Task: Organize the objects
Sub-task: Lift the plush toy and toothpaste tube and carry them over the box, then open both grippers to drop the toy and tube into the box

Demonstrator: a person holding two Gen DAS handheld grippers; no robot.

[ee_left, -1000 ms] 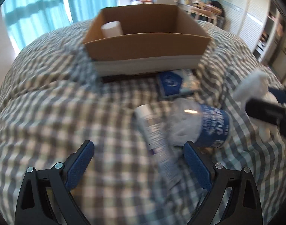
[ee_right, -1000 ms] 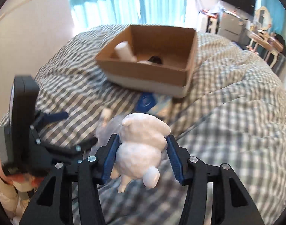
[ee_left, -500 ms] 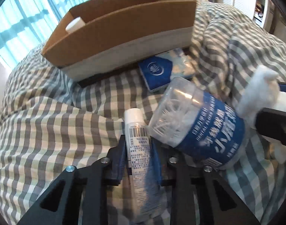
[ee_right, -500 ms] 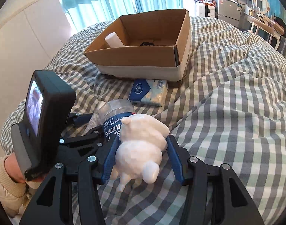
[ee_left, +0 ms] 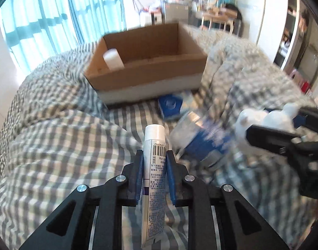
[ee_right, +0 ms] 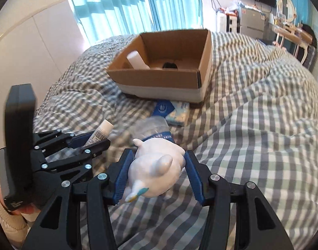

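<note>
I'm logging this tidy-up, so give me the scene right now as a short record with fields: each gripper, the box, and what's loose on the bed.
left gripper: shut on white tube, cap pointing forward
right gripper: shut on white toy figure
cardboard box: open, on checked bedspread; holds white cylinder and a small dark item
loose on bed: clear jar with blue label, blue tissue pack in front of box

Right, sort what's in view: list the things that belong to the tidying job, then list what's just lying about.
Job:
tube in left tongs
white toy in right tongs
box
jar
blue packet
white bottle, already in the box

Lying about:
checked duvet
curtains
mirror
</note>
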